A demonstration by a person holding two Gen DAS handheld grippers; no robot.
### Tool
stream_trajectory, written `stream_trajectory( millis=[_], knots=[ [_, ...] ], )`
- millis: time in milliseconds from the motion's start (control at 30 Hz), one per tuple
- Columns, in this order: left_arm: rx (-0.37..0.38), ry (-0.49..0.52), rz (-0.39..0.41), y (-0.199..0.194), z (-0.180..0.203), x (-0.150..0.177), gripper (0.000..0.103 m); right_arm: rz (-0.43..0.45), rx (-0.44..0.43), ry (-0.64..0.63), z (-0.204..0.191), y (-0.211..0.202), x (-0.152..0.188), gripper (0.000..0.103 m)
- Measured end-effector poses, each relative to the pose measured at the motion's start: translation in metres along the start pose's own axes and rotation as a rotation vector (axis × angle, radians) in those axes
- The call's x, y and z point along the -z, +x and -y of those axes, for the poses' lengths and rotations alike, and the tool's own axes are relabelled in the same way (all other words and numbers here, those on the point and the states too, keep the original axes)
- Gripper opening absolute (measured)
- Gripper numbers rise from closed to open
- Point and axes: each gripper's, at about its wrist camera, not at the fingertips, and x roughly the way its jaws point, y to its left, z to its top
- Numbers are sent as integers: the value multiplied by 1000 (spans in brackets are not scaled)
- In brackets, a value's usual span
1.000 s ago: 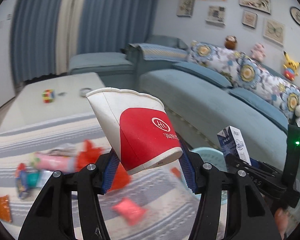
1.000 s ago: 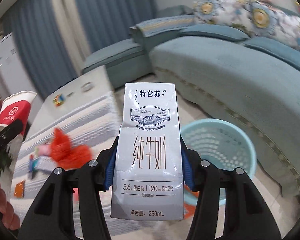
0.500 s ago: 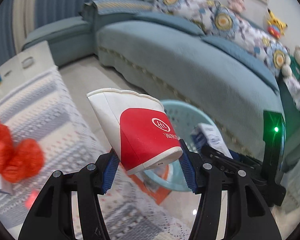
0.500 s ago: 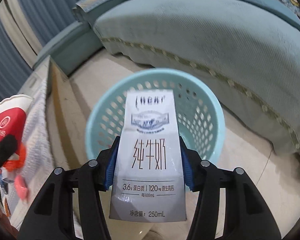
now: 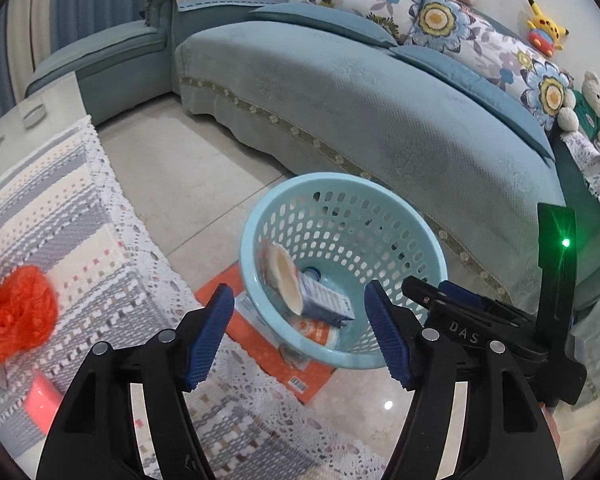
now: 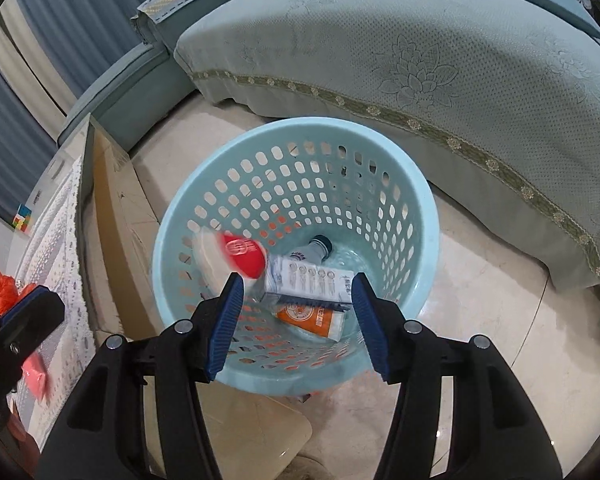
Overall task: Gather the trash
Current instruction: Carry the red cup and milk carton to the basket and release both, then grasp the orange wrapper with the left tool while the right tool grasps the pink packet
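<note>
A light blue perforated basket (image 5: 420, 224) (image 6: 424, 208) stands on the floor beside the sofa. Inside it lie the red-and-white paper cup (image 6: 236, 256) (image 5: 286, 276), blurred, and the white milk carton (image 6: 308, 282) (image 5: 324, 300), above an orange wrapper (image 6: 312, 318) and a small bottle (image 6: 320, 246). My left gripper (image 5: 300, 332) hangs above the basket's near rim, its jaws opening with nothing between the pads. My right gripper (image 6: 296, 320) is over the basket too, jaws opening and empty; it shows at the right in the left wrist view as the right gripper (image 5: 480, 320).
A table under a white and grey lace cloth (image 5: 60, 216) lies left, holding a crumpled red bag (image 5: 20, 316) and a pink wrapper (image 5: 42, 400). An orange flat package (image 5: 284, 360) lies on the floor under the basket. The teal sofa (image 5: 380, 92) runs behind.
Both grippers came down over the basket, then let go: the cup left the left jaws and the milk carton left the right jaws, and both now lie in the basket.
</note>
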Motion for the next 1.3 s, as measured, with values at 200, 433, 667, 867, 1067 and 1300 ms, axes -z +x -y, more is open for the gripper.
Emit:
stream_trajectory(
  millis=[200,433,667,867,1067,1300],
  knots=[
    [7,-9,43,-31,-6,-3,65,22,-25,-55,-22,-21,9,53],
    [-16,-74,148,-100,-33,-1,65,67,-101,-168,-76,-60,19,53],
    [-192,-191,275,-190,-95,30,65,124,-228,-373,-156,-97,47,53],
    [-477,-346,323,-255,-173,85,67,134,-310,-498,-212,-93,85,60],
    [-697,-511,260,-283,-257,152,71,112,-333,-580,-250,-74,117,61],
    [-743,-729,214,-292,-333,215,77,83,-352,-574,-267,-51,126,64]
  ],
)
